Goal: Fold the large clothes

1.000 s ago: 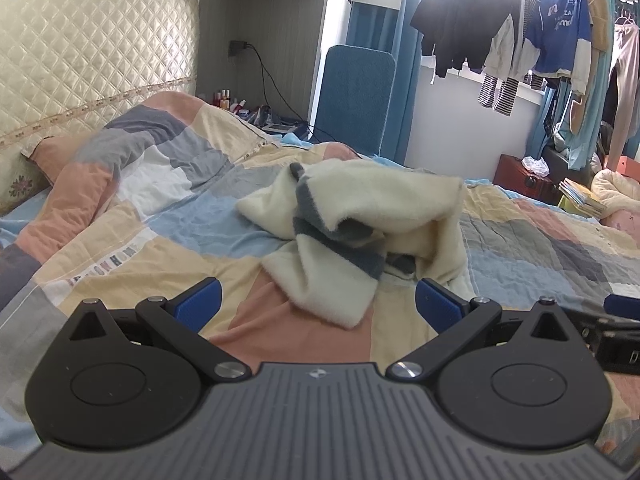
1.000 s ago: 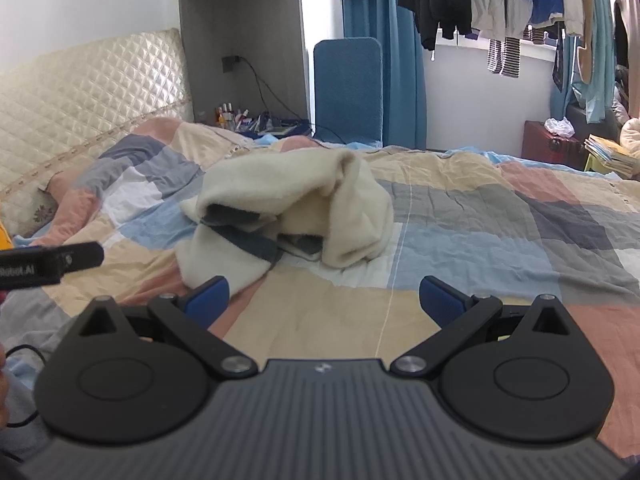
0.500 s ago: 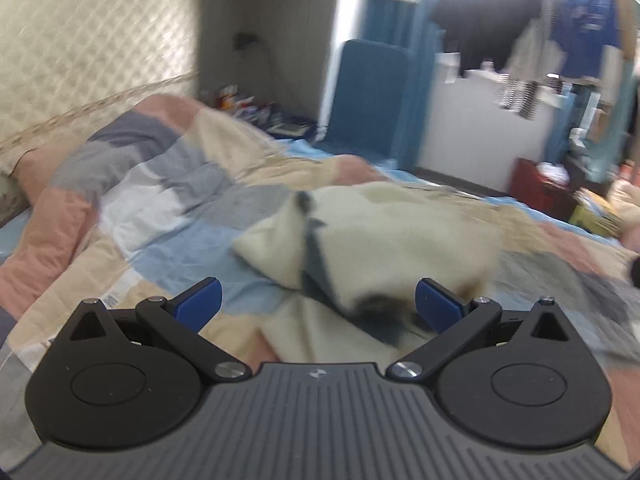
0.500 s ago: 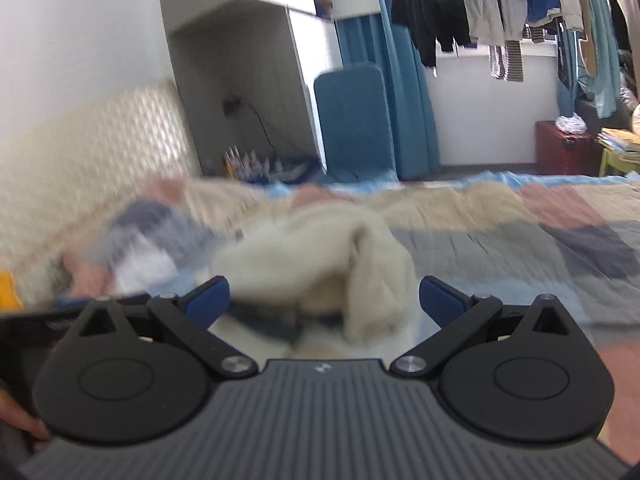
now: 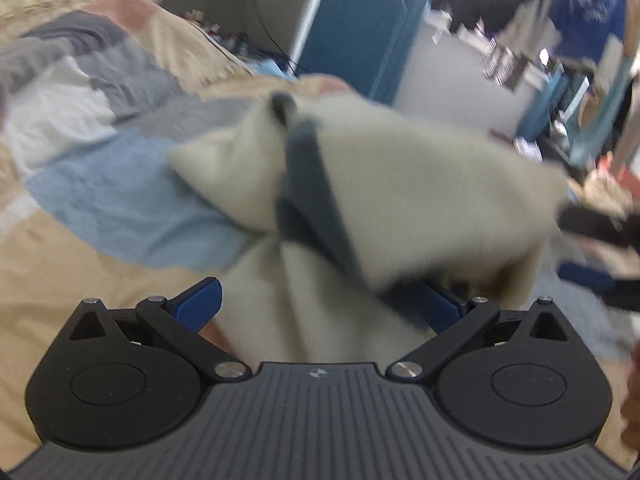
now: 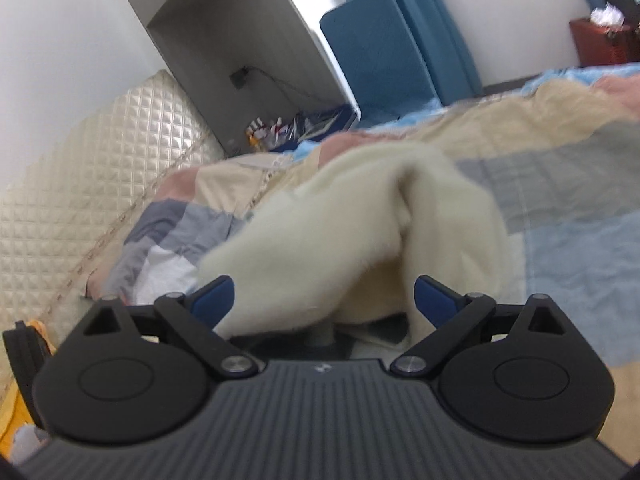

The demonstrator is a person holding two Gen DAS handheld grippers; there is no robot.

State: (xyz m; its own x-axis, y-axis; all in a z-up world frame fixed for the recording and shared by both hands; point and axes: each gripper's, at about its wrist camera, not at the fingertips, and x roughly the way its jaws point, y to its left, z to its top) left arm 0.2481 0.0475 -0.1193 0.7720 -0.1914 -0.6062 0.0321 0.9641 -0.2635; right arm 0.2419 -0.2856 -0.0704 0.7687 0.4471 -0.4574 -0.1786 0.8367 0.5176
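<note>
Fingers spread wide on both the left gripper (image 5: 318, 304) and right gripper (image 6: 324, 298), gripping nothing, while the cream fleece garment (image 5: 400, 200) lies crumpled on the patchwork bed (image 5: 120, 208), folding not yet begun.

Both wrist cameras look forward low over the bed (image 5: 100, 208), close up on the cream garment (image 5: 420, 200) (image 6: 320, 240); each also takes in the far blue chair (image 5: 352, 36) (image 6: 380, 48).
</note>
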